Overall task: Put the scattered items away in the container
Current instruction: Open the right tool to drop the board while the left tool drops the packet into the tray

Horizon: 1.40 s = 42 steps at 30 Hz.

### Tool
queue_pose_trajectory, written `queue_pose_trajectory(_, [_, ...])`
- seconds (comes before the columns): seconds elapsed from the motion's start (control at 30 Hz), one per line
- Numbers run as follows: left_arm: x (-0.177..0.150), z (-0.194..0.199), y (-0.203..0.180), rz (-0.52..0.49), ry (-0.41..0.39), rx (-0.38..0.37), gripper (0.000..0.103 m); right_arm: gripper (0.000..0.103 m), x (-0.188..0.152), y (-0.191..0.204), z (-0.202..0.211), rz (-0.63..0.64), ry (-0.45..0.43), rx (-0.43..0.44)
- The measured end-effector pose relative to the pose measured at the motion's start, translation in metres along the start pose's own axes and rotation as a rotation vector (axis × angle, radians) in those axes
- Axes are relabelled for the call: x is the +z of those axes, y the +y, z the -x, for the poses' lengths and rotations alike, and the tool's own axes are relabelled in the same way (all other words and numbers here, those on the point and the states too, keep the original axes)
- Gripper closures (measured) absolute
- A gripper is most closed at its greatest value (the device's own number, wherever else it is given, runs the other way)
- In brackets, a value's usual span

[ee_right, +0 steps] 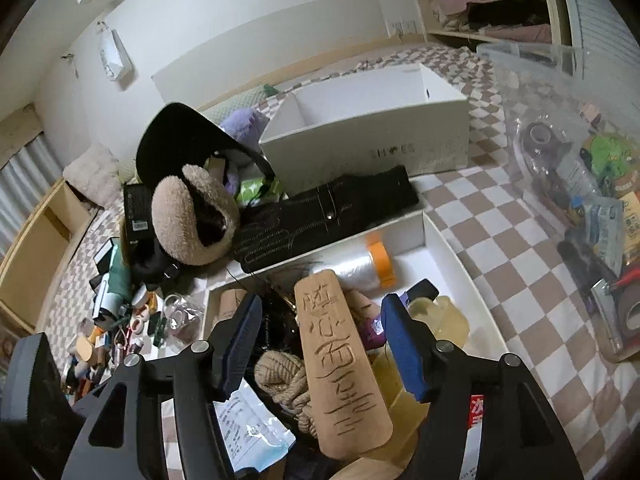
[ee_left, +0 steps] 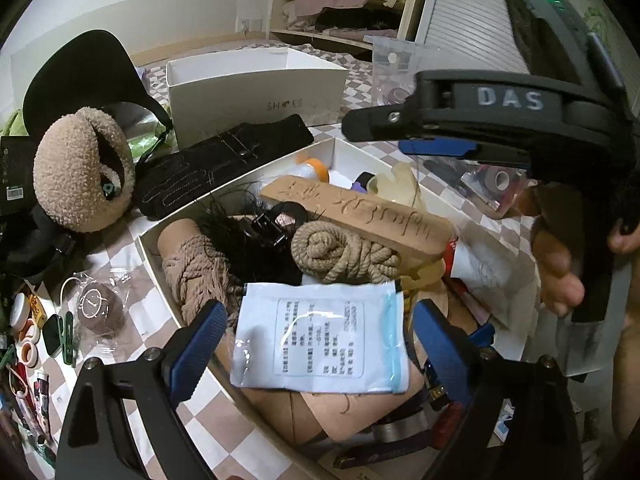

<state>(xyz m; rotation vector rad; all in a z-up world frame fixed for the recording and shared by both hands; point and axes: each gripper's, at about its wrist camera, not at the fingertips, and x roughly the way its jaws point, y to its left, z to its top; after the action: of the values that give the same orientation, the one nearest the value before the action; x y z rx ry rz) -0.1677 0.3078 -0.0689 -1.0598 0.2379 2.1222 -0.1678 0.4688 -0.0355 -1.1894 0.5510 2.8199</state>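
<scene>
A shallow white box (ee_left: 152, 240) on the checkered cloth holds rope coils (ee_left: 340, 252), a carved wooden board (ee_left: 360, 216), black cords, a tape roll and a white packet (ee_left: 320, 340). My left gripper (ee_left: 320, 344) is open above the packet, which lies between its blue pads without being touched. My right gripper (ee_right: 320, 344) is open, its pads on either side of the wooden board (ee_right: 340, 364), which lies in the box (ee_right: 460, 264). The right gripper also shows from the side in the left wrist view (ee_left: 440, 136).
A fuzzy tan earmuff (ee_left: 80, 172), black glove (ee_left: 224, 160), black cap (ee_left: 80, 72) and small clutter (ee_left: 36, 320) lie left of the box. A taller white shoebox (ee_left: 256, 92) stands behind. A clear bin (ee_right: 580, 184) of items sits at right.
</scene>
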Motion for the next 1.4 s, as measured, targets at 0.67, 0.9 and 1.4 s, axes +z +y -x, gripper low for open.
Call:
queue_pose_trajectory(0.67, [-0.012, 0.037, 0.015, 0.05, -0.064, 0.079, 0.0, 0.002, -0.019, 0.019, 0.036, 0.033, -0.088, -0.055])
queue_pose_trajectory(0.9, [-0.02, 0.056, 0.028, 0.071, -0.086, 0.111, 0.0, 0.0, -0.028, 0.028, 0.037, 0.078, -0.106, -0.113])
queue_pose_trajectory(1.4, [-0.043, 0.101, 0.059, 0.119, -0.148, 0.222, 0.0, 0.0, -0.05, 0.074, 0.04, 0.135, -0.134, -0.085])
